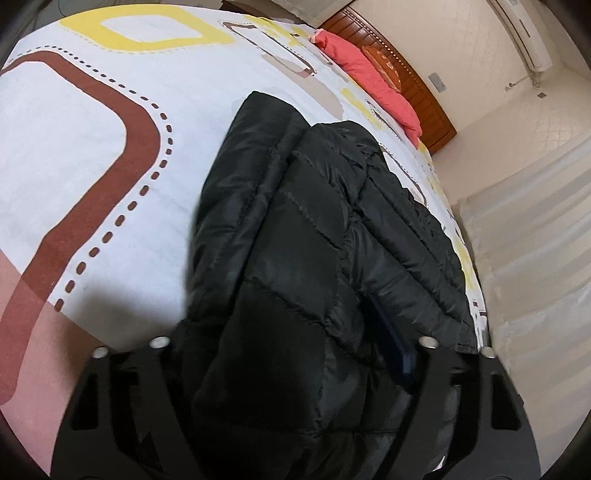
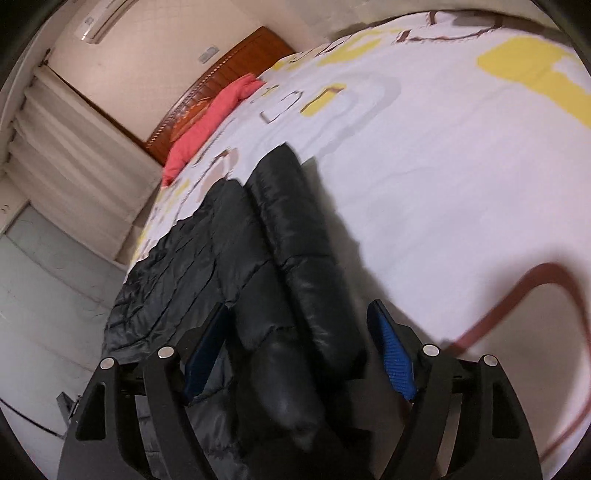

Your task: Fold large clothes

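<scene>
A black quilted puffer jacket (image 1: 295, 229) lies on the patterned bedspread (image 1: 92, 155), folded lengthwise into a long bundle. My left gripper (image 1: 295, 354) has its jaws wide apart, with the jacket's thick near end bulging between them; only one blue pad (image 1: 397, 354) shows. In the right wrist view the same jacket (image 2: 280, 258) runs away from me. My right gripper (image 2: 301, 343) is open, its blue pads (image 2: 395, 362) standing apart on either side of the jacket's rolled edge.
A red pillow (image 1: 373, 85) lies against the wooden headboard (image 1: 417, 92) at the far end of the bed. White curtains (image 1: 535, 240) hang beside the bed. An air conditioner (image 1: 524, 33) is on the wall.
</scene>
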